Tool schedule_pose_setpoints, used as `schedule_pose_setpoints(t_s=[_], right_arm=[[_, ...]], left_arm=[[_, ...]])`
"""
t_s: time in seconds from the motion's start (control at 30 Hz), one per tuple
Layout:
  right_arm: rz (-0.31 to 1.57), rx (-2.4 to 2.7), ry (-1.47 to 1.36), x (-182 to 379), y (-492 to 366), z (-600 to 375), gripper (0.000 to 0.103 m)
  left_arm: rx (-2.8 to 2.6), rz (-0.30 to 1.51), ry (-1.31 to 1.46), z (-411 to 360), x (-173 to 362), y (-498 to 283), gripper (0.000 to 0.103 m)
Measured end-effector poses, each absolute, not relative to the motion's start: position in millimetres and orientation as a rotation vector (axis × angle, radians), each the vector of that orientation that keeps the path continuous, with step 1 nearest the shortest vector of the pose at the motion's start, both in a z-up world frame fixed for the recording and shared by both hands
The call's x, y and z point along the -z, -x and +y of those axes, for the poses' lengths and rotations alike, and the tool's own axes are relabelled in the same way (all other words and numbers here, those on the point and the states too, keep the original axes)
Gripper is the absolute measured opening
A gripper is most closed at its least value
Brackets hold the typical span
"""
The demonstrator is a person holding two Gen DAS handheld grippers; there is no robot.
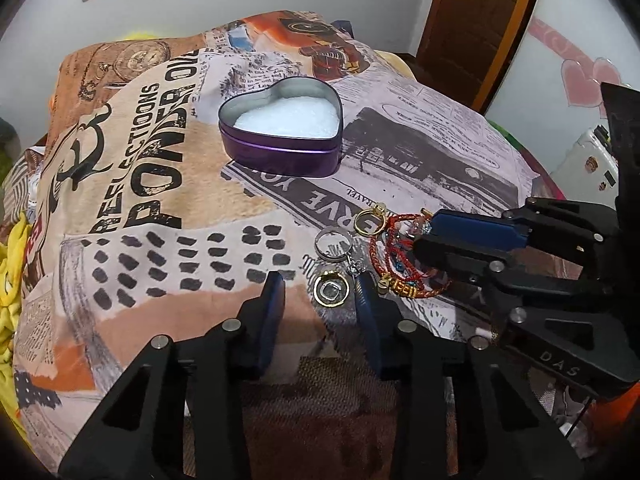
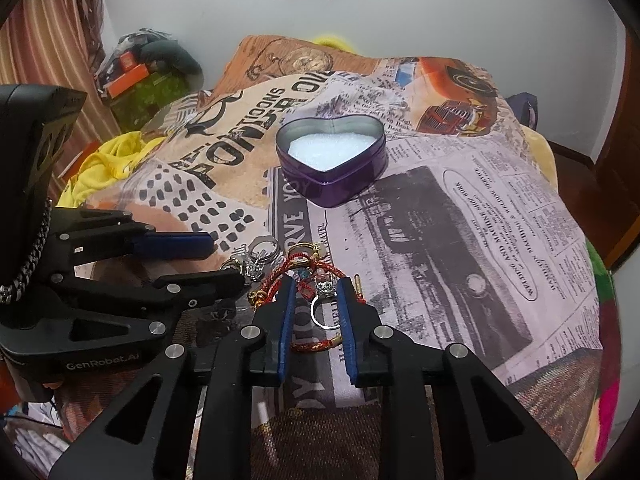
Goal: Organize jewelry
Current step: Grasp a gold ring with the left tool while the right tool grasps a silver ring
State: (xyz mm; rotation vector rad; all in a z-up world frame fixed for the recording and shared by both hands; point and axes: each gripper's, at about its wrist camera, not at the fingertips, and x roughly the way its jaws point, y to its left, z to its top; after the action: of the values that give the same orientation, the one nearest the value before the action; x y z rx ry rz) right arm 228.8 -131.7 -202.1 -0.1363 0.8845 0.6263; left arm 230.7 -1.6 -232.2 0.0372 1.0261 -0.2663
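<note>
Covering the surface, a newspaper-print cloth [image 2: 460,208] bears a purple tin [image 2: 332,160]; both grippers gape, white wall [image 2: 440,8] behind.

tongs [image 1: 320,288]: black frames; blue pads | silver screws; "DAS" marking

We note a purple heart-shaped tin [image 1: 280,156] with silver inner walls and a white filling [image 1: 286,120]. The cloth [image 1: 168,184] under it is printed like old newspaper: black lettering, black dabs, tan, orange and pale lilac patches, an orange vintage car [image 1: 320,40]. Red braided bracelets [image 1: 396,256] carry gold beads. We log gold rings [image 1: 368,222] and a silver ring [image 1: 334,244]. Both tongs are black with blue pads [image 2: 286,320]. Yellow fabric [image 2: 104,164] lies at the edge.
</note>
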Motion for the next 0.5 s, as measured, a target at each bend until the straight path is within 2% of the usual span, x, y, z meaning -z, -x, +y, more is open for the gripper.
schedule_pose_setpoints(t_s=[0.17, 0.23, 0.27, 0.4, 0.43, 0.5], right_arm=[[0.891, -0.635, 0.132, 205.4, -230.9, -130.6, 0.018], [0.893, -0.636, 0.13, 206.2, -232.2, -130.6, 0.016], [0.894, -0.636, 0.13, 206.2, -232.4, -130.4, 0.013], [0.899, -0.641, 0.124, 207.3, -234.1, -130.8, 0.011], [0.9, -0.643, 0.125, 207.8, -233.8, -130.4, 0.006], [0.911, -0.64, 0.131, 210.5, -234.4, -129.1, 0.006]], left_arm=[[0.289, 1.025, -0.033, -3.7, 234.4, -231.8, 0.026], [0.296, 1.026, -0.029, -4.2, 235.0, -232.4, 0.017], [0.301, 1.025, -0.026, -4.2, 235.0, -232.6, 0.017], [0.312, 1.023, -0.02, -4.1, 234.0, -230.0, 0.017], [0.31, 1.022, -0.019, -4.1, 233.4, -229.6, 0.017], [0.31, 1.02, -0.012, -3.1, 231.6, -227.1, 0.017]])
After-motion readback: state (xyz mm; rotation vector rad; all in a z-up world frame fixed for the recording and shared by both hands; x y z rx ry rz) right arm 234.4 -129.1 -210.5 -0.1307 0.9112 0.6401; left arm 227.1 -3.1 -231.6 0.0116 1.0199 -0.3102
